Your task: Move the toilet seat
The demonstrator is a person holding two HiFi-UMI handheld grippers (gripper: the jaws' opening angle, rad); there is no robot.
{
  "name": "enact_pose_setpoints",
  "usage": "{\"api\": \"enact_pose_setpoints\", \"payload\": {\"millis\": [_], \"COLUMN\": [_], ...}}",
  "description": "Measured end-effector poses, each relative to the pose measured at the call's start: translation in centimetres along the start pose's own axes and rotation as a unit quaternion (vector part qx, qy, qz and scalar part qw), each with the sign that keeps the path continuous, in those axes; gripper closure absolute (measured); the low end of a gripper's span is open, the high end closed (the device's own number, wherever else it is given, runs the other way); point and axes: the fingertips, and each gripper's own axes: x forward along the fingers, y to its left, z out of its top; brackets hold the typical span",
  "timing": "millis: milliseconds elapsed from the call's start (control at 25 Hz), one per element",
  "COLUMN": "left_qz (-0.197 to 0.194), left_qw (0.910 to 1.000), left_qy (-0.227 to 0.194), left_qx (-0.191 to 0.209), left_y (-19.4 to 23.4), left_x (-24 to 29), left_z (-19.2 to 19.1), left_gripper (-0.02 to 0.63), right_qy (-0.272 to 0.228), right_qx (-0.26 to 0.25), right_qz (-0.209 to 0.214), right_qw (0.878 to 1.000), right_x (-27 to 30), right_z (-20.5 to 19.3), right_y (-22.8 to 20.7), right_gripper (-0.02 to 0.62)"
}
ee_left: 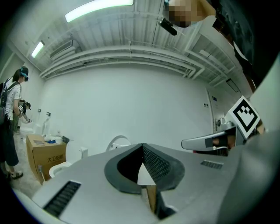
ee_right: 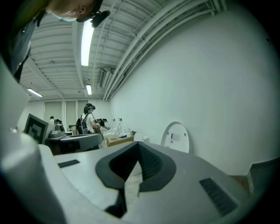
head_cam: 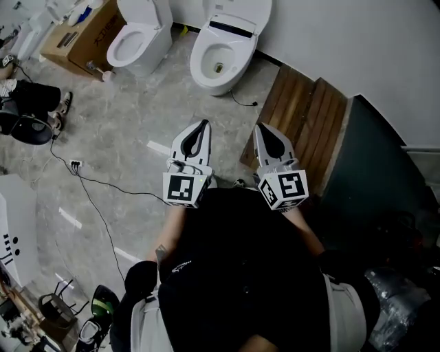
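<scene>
closed and empty, the left gripper [head_cam: 201, 125] and right gripper [head_cam: 262, 128] point across the grey stone-look floor [head_cam: 130, 117] at the white oval toilet seat [head_cam: 218, 63] — well ahead, long axis running away, lid raised, about level between them — with a second white toilet [head_cam: 141, 38] left and a brown slatted wooden platform [head_cam: 306, 117] right.

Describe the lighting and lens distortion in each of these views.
Head view: soft even light, white oval toilet bowl sharp, lower frame dark. Left gripper view: heavy fisheye, black corners, long ceiling strip light glaring. Right gripper view: same bending; ceiling tube light blown out.
</scene>
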Motion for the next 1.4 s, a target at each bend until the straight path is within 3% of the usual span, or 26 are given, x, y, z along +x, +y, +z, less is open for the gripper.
{"api": "enact_pose_setpoints", "payload": {"millis": [280,640,1080,1400], "left_qz": [-0.01,-0.009,0.003,-0.001], "left_qw": [0.9999,0.9997,0.9994,0.9989], "left_qy": [-0.002,0.019,0.033,0.045], "left_qx": [0.009,0.015,0.004,0.012], "left_y": [5.4,9.6,12.4,15.8], "left_x": [0.8,0.1,2.4,7.8], "left_z": [0.9,-0.3,-1.1,-1.0], "left_gripper": [0.597,0.597,0.597,0.597], "right_qy": [-0.002,0.015,0.04,0.052], "right_qx": [0.029,0.022,0.017,0.026], "right_qz": [-0.012,-0.016,-0.004,0.003], "right_qw": [1.0,1.0,0.999,0.998], "right_x": [5.1,8.0,12.5,19.1], "right_z": [0.7,-0.5,-0.9,-0.8], "right_y": [1.9,4.6,3.5,0.7], "right_gripper": [0.581,0.581,0.581,0.581]}}
